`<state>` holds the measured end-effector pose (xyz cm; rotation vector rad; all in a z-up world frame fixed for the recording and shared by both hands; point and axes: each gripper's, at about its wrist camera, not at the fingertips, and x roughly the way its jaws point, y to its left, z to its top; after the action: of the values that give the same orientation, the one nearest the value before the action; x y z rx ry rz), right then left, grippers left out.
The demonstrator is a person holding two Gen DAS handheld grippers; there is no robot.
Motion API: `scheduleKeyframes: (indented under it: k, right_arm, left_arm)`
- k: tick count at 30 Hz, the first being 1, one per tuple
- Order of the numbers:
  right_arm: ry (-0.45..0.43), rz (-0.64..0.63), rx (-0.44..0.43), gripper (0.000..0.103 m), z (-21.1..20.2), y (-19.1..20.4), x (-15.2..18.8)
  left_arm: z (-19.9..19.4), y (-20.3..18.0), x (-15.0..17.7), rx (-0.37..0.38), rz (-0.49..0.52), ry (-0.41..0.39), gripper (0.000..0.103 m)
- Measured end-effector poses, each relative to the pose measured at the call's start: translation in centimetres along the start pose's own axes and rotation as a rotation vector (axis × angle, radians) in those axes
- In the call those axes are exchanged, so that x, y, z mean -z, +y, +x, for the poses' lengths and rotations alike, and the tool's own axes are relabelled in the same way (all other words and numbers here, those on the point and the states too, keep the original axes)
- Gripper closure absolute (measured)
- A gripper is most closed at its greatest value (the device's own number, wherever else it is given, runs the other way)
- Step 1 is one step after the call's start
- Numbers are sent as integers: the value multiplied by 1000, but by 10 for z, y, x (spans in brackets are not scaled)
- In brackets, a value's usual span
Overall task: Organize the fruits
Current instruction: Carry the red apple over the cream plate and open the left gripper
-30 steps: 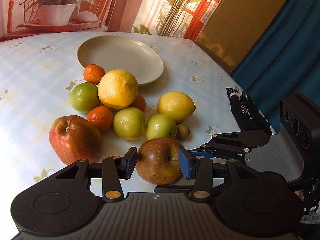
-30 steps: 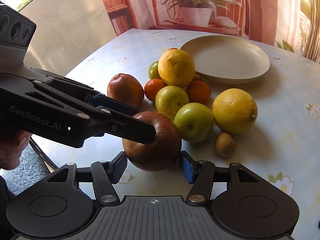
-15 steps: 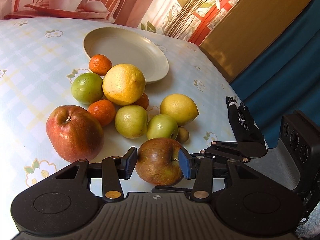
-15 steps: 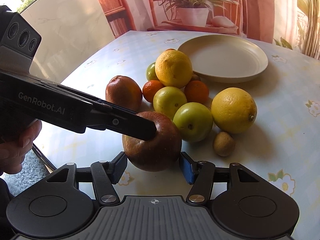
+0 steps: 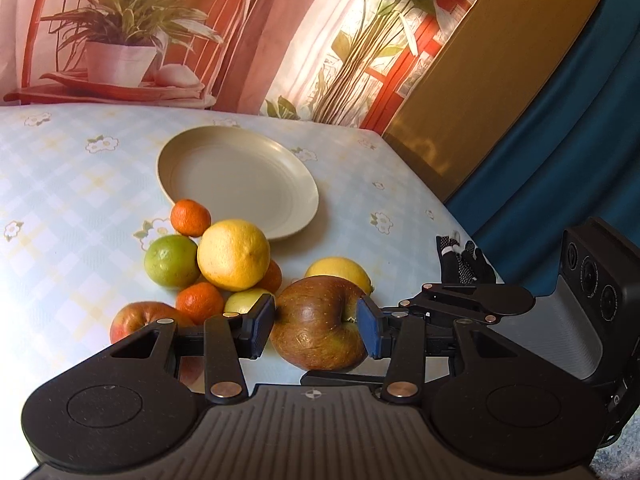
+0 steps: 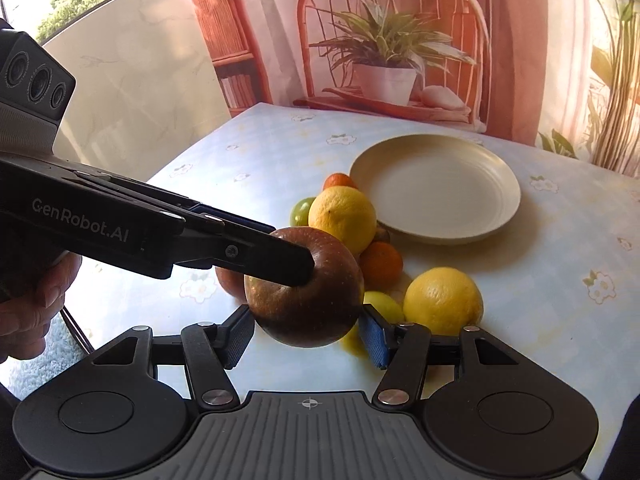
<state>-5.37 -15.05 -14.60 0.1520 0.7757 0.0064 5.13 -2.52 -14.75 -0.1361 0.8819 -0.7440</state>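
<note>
This looks like a home dining corner. The table [image 5: 72,200] wears a pale blue checked cloth printed with small flowers, and on it sit a cream plate [image 5: 240,184] and loose fruit such as a lemon [image 6: 442,300]. Behind hangs a printed backdrop [image 6: 400,40] picturing a potted plant and a wicker chair. A teal curtain [image 5: 560,152] falls beside a mustard panel [image 5: 480,92].

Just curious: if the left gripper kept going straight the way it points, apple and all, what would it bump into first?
Probably the fruit pile: the left gripper holds the brown apple, and the pale green apple and lemon lie just ahead. Depth is hard to judge.
</note>
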Motion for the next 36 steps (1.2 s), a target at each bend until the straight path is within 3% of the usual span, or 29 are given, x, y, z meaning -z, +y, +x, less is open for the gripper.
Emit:
scheduleKeyframes:
  k: [8,17,27,36]
  right_arm:
    - [-49,-64,19,49,6,-16,-66]
    - [-24,-87,10,49,47,-44,-111]
    - [54,-94,-25,49,111,-78,-143]
    - [111,-86,-20,49,154,-95,-150]
  left_arm:
    - [4,3,-50,-37,-11,-79,55]
    - [32,23,-80,-72,3,-53,55]
    - [75,57,-102,-119,-31,-8,55]
    - [108,81,-115,-136,-67,42,55]
